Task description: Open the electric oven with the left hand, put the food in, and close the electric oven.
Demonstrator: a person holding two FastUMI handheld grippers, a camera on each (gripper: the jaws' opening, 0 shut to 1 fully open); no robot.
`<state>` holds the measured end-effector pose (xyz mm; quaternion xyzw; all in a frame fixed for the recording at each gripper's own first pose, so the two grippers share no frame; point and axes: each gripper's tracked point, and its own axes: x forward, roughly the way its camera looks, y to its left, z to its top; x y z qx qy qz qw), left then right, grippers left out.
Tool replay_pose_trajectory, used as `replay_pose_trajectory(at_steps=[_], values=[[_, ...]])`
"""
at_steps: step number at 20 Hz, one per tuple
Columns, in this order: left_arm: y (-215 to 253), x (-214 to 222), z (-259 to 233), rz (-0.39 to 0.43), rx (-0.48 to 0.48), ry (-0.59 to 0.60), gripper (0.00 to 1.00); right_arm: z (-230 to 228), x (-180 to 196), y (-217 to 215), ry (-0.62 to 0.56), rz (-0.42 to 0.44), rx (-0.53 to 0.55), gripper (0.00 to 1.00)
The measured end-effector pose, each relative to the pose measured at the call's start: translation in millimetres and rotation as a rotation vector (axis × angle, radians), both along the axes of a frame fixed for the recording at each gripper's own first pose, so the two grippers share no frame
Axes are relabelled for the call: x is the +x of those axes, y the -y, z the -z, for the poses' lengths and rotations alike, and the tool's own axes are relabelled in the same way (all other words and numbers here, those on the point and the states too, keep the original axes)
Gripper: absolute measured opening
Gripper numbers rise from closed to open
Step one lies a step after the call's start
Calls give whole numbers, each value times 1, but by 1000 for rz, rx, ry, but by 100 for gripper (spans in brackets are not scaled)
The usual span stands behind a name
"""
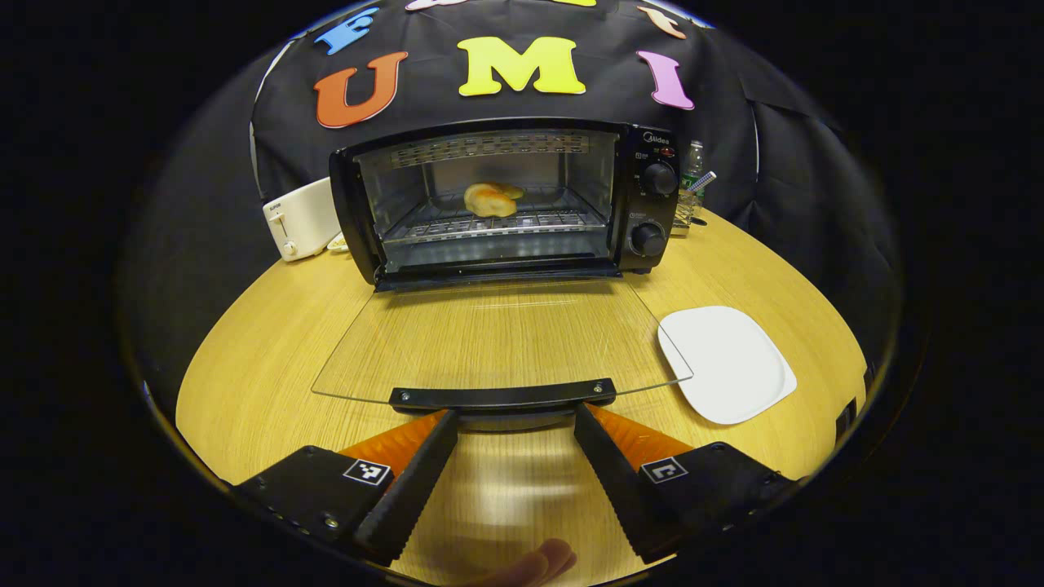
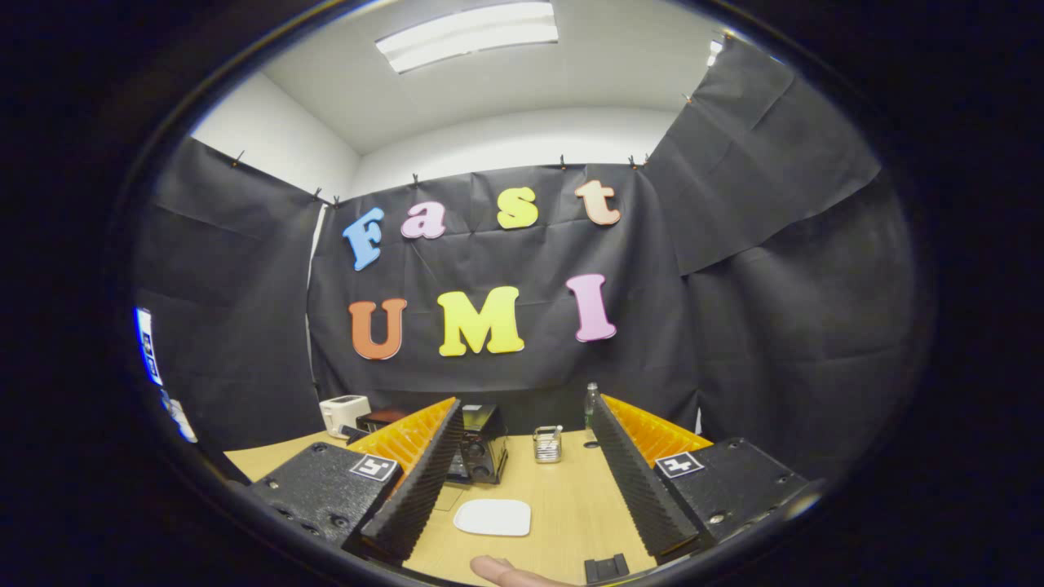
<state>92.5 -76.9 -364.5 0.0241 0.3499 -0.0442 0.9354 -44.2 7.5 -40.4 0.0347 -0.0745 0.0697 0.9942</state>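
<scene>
oven (image 1: 506, 200) open, food (image 1: 492, 199) inside, plate (image 1: 724, 363) bare

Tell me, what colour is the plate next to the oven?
White. The plate shows best in the left gripper view, on the wooden table, beside the oven.

— What carries everything here?
— A light wood-grain table (image 1: 269, 342), seen in the left gripper view running back to the black cloth wall.

— What stands on it?
— A black electric oven (image 1: 506, 200) at the rear centre, its glass door (image 1: 497, 338) folded down flat just above the tabletop. A white toaster (image 1: 300, 218) sits just beside the oven's left side. A white square plate (image 1: 726, 363) lies flat near the door's right edge.

— Anything behind the oven?
— A small wire holder (image 2: 547, 444) and a clear bottle (image 2: 590, 405), shown in the right gripper view close to the wall.
</scene>
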Motion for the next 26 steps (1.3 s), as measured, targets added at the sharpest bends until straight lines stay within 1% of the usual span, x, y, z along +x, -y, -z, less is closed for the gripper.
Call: replay_pose_trajectory(at_steps=[4, 7, 8, 9, 13, 19, 26], values=[[-1, 2, -3, -12, -9, 1, 96, -1, 1, 2, 1, -2, -1, 94], [0, 3, -10, -8, 8, 18, 95, 0, 0, 1, 2, -8, 2, 94], [0, 3, -13, -10, 4, 23, 100, 1, 1, 1, -1, -12, 2, 94], [-1, 3, -15, -15, -3, 25, 95, 2, 1, 1, -3, -13, 3, 94], [-1, 6, -24, -18, -3, 32, 96, 2, 3, 3, -5, -14, 2, 94], [-1, 12, -50, -17, 1, 75, 96, 4, 5, 5, -11, -11, 0, 94], [-2, 32, -87, -27, -8, 148, 96, 9, 11, 7, -26, -10, 10, 94]])
